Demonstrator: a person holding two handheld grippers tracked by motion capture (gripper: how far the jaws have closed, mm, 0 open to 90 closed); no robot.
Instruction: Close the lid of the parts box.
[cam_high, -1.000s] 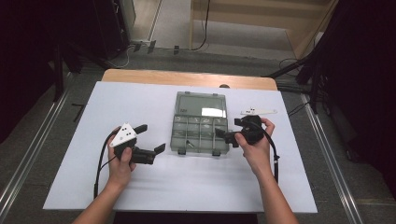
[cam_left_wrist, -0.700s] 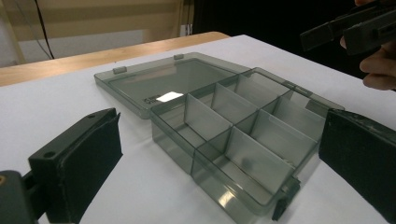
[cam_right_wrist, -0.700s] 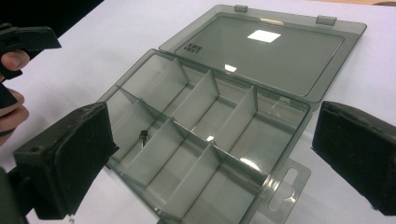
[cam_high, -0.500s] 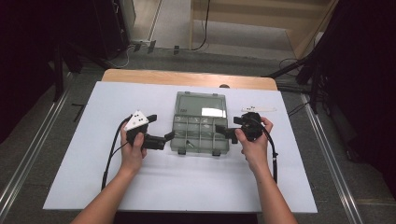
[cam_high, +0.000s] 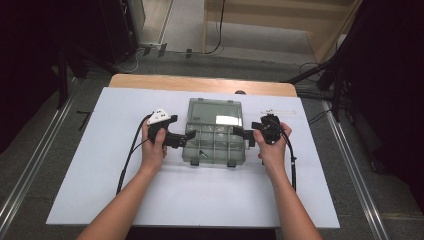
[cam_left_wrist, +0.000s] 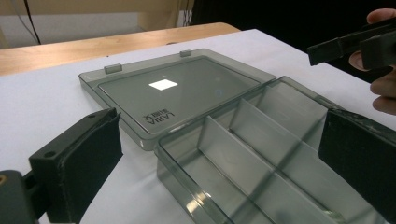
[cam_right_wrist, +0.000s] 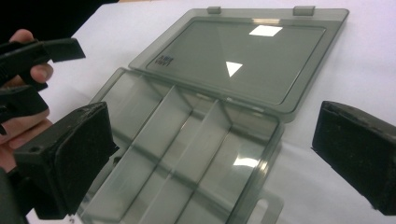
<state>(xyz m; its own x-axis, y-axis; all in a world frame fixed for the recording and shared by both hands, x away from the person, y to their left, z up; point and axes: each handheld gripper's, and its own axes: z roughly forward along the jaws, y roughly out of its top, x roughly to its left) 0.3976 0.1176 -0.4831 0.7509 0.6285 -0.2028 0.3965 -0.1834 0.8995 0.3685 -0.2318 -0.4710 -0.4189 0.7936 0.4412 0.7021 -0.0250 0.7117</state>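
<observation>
A clear grey plastic box (cam_high: 214, 140) sits open near the middle of the white counter (cam_high: 100, 175), a little toward its far edge, its lid (cam_high: 215, 111) laid flat behind the divided tray. The left gripper (cam_high: 189, 135) is at the tray's left wall with its jaws spread wide, gripping nothing. The right gripper (cam_high: 237, 133) is at the tray's right wall, its 2 jaws likewise apart and empty.
</observation>
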